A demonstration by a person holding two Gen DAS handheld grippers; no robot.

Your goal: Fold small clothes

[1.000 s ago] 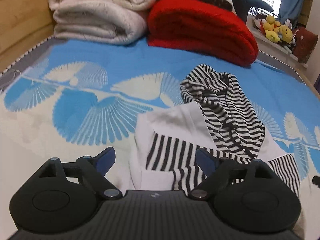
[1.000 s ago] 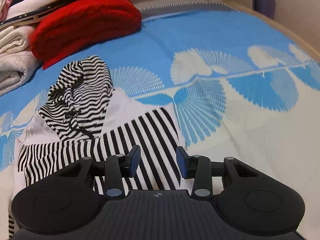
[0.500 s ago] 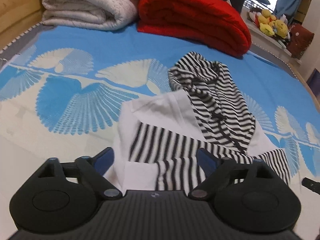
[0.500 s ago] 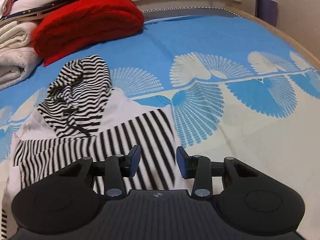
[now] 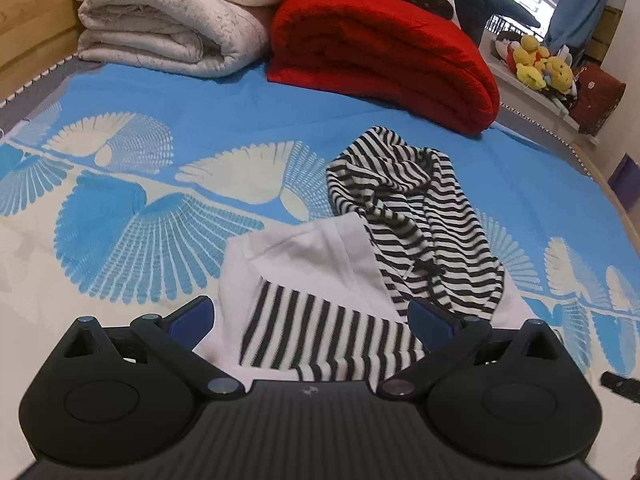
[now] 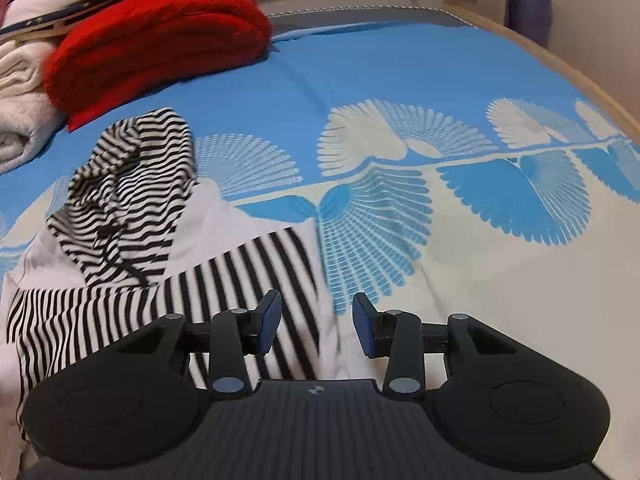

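Left claw (image 5: 310, 316): it stood wide open over the lower middle of the left wrist frame, its jaws having just spread to full width; the hoodie's near edge lay between and below the blue pads (image 5: 192, 314), which pressed on nothing.
Right claw (image 6: 316, 322): about half open, gripping nothing; its left pad hung over the striped sleeve, its right pad over bare bedspread, low in the right wrist frame.
Hoodie (image 5: 360, 264): a small white garment with black-and-white stripes, lying flat on the bed at centre frame in the left view and at lower left in the right view (image 6: 132, 240).
Hood (image 5: 404, 208): striped, crumpled, pointing toward the top of the frame, with a dark drawstring across it.
Sleeve (image 5: 320, 332): striped, folded across the white body, nearest the claws.
Bedspread (image 5: 152, 184): blue and cream with fan shapes, covering the bed.
Red blanket (image 5: 384, 52): folded, at upper centre, beyond the hood and apart from it.
White blanket (image 5: 172, 20): folded, upper left, just beside the red one.
Plush toys (image 5: 540, 64): yellow, on a ledge at upper right.
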